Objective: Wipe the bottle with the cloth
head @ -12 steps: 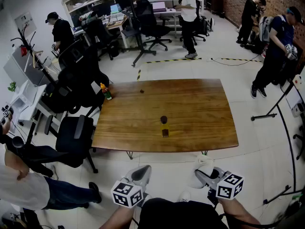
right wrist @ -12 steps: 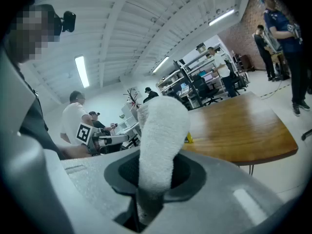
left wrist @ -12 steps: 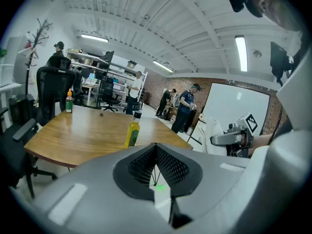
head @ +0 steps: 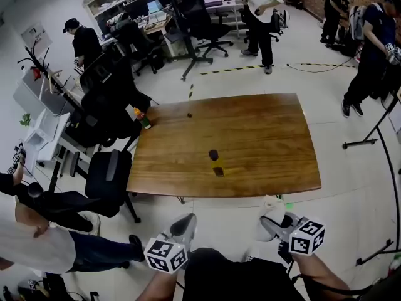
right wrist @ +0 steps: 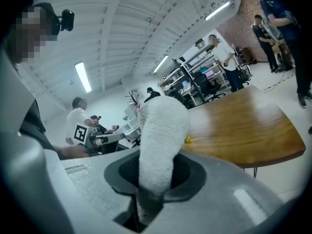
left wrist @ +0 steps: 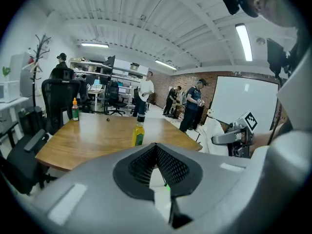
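The wooden table (head: pixel 263 137) spreads out ahead of both claws, and both hang short of its near edge, off the wood. Left claw (head: pixel 185 226) has its jaws pressed together with nothing between them. Right claw (head: pixel 274 226), level with it and off to its right, is clamped on the white cloth (right wrist: pixel 158 135), which stands up out of the jaws as a thick, fluffy roll.

Out on the table, straight ahead of the left claw and well apart from it, stands the bottle (left wrist: pixel 139 134) — upright, yellow, dark cap. From the right claw it sits ahead and to the left, mostly hidden behind the cloth.

Farther off, toward the far left corner as the left claw sees it, a small green bottle (left wrist: pixel 75 110) with an orange cap stands upright. Near it lies a tiny dark speck (left wrist: pixel 108 119) — too small to tell what.
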`<state>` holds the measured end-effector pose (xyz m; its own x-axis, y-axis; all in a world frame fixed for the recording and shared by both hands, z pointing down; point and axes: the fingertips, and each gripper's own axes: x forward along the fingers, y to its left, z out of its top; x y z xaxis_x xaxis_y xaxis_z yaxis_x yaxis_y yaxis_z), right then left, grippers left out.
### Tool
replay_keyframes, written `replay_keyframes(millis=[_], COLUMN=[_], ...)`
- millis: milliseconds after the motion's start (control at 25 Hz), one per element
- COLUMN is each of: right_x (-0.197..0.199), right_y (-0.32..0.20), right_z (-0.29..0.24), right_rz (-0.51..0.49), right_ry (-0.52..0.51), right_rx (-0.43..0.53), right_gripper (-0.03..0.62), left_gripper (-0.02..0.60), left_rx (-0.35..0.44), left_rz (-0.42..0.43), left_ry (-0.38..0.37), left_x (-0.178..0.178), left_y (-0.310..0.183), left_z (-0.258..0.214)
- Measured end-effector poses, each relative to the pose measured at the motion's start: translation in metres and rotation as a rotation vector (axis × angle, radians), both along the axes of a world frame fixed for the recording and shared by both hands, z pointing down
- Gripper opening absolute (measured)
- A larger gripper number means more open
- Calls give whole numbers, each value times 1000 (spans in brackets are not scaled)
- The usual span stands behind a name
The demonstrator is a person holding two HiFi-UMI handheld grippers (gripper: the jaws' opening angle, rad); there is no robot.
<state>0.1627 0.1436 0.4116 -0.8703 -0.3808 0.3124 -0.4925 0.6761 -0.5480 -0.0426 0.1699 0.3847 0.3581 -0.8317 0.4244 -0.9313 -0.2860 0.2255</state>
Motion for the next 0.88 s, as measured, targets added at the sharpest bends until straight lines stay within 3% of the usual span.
replay_keyframes(millis=[400,560,880], right_x=[-16,-30,-67], right_y=[-53,-81,-115], right_z=[12,1,-15], right_rz=[131,251,464], right_ry=[-23,-37,13], right_rx=[-31,-43,-15], right_gripper=[72,72,72], left_gripper=[17,17,99], left_rx=[61,101,177], left_rz=[153,332,738], left_ry=[-48,-62,-130], left_x=[-32,-34,-21], left_y=[-82,-125,-177], left_z=[4,7,30])
